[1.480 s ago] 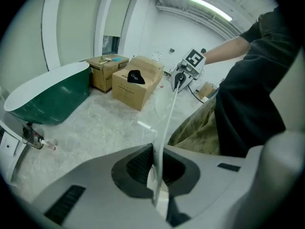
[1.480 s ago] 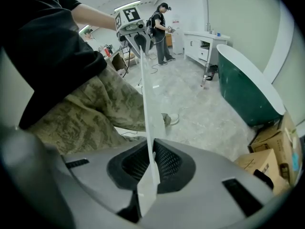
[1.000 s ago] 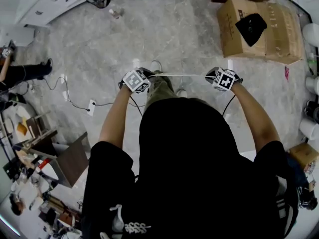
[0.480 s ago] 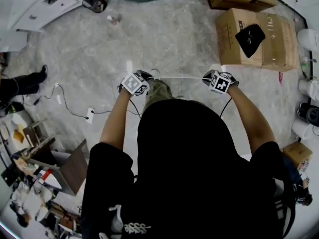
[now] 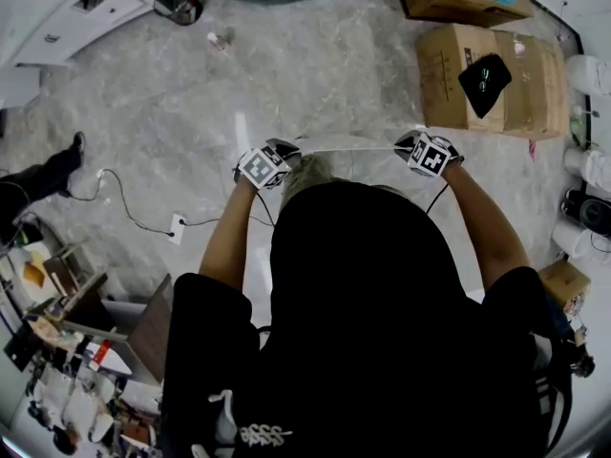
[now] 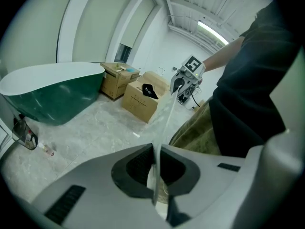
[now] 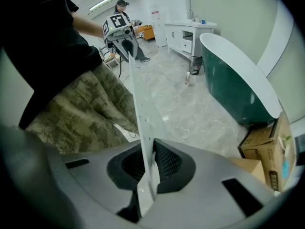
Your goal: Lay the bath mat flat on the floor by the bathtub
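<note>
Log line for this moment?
left gripper: shut on mat | right gripper: shut on mat | mat: stretched between both, not yet laid | tub: apart

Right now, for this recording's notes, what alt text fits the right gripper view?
The right tongs are clamped on one edge of a thin, pale, translucent bath mat, stretched taut to the left tongs at upper left. A dark green bathtub with a white rim stands on the grey marbled floor to the right.
</note>
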Action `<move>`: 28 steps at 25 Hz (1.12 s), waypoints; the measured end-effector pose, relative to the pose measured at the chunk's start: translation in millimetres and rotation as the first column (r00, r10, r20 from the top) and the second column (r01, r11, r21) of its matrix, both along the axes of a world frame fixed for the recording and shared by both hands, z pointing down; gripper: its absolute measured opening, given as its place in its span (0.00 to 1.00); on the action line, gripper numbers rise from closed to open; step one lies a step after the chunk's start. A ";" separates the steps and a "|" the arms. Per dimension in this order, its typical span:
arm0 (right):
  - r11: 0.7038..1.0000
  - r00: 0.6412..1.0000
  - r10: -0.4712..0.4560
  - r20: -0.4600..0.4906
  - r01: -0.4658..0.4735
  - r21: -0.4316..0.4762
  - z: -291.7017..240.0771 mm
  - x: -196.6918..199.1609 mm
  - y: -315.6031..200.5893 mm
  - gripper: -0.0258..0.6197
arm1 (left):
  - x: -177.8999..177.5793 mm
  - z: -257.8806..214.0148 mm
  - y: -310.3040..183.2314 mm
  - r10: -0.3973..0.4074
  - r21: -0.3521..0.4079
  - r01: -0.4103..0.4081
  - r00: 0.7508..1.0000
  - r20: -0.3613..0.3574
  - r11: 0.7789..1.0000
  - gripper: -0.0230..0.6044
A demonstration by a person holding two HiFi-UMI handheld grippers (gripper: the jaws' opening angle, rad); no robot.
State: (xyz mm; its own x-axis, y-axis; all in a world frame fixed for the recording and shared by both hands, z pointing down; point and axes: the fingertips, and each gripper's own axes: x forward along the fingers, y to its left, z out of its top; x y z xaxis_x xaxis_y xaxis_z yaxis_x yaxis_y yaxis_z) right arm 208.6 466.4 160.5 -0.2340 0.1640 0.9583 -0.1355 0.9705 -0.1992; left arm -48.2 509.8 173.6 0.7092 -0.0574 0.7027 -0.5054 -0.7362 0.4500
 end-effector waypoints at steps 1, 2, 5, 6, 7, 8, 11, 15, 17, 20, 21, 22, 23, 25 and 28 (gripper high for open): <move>1.000 1.000 -0.007 -0.003 0.007 0.010 0.9 -4.9 -5.5 0.09 | -4.5 2.2 -3.5 -0.005 -0.001 0.005 1.000 -0.010 1.000 0.08; 1.000 1.000 -0.020 -0.007 0.020 0.025 2.0 -9.8 -11.2 0.09 | -8.9 4.5 -7.0 -0.012 -0.004 0.012 1.000 -0.020 1.000 0.08; 0.996 0.998 -0.058 -0.018 0.059 0.063 5.3 -29.2 -29.2 0.09 | -25.3 10.6 -17.1 -0.014 -0.004 0.013 0.999 -0.045 1.000 0.08; 0.996 0.998 -0.065 -0.025 0.066 0.067 5.5 -35.6 -34.0 0.09 | -30.3 11.4 -18.4 -0.003 0.001 0.003 0.999 -0.048 1.000 0.08; 0.995 0.997 -0.070 -0.032 0.072 0.067 5.2 -40.9 -36.6 0.09 | -34.2 11.5 -17.8 0.011 0.010 -0.011 0.999 -0.046 1.000 0.08; 0.995 0.996 -0.078 -0.038 0.080 0.066 4.8 -45.2 -37.5 0.09 | -37.6 11.2 -16.4 0.023 0.021 -0.022 0.999 -0.044 1.000 0.08; 0.987 0.988 -0.144 -0.055 0.148 0.069 5.5 -55.1 -44.0 0.09 | -48.9 9.8 -22.8 -0.001 0.047 0.003 0.999 -0.041 0.999 0.08; 0.967 0.971 -0.230 -0.063 0.235 0.093 6.7 -77.2 -69.2 0.09 | -69.1 11.2 -42.2 -0.059 0.068 0.060 0.998 -0.025 0.996 0.08; 0.965 0.971 -0.234 -0.056 0.239 0.110 4.7 -82.0 -80.5 0.09 | -72.2 8.2 -46.2 -0.085 0.079 0.087 0.996 -0.020 0.993 0.08; 0.966 0.974 -0.226 -0.026 0.228 0.121 6.6 -80.5 -88.3 0.09 | -69.6 2.8 -48.3 -0.120 0.097 0.120 0.993 -0.005 0.988 0.08; 0.968 0.976 -0.219 -0.018 0.220 0.122 9.1 -80.4 -92.1 0.09 | -69.7 1.9 -51.1 -0.132 0.101 0.131 0.991 0.002 0.986 0.08; 0.970 0.978 -0.210 -0.010 0.210 0.123 12.0 -80.1 -98.1 0.09 | -69.9 1.3 -56.1 -0.145 0.104 0.143 0.989 0.009 0.984 0.08; 0.972 0.979 -0.203 -0.002 0.201 0.124 15.1 -79.6 -106.2 0.09 | -69.9 0.6 -63.1 -0.157 0.107 0.154 0.987 0.017 0.982 0.08; 0.973 0.980 -0.199 0.015 0.196 0.121 20.3 -78.2 -125.9 0.09 | -68.4 -0.7 -80.4 -0.179 0.108 0.175 0.983 0.030 0.979 0.08; 0.973 0.977 -0.207 0.040 0.202 0.109 24.4 -77.3 -156.9 0.09 | -64.4 -2.8 -106.2 -0.208 0.088 0.203 0.977 0.047 0.975 0.08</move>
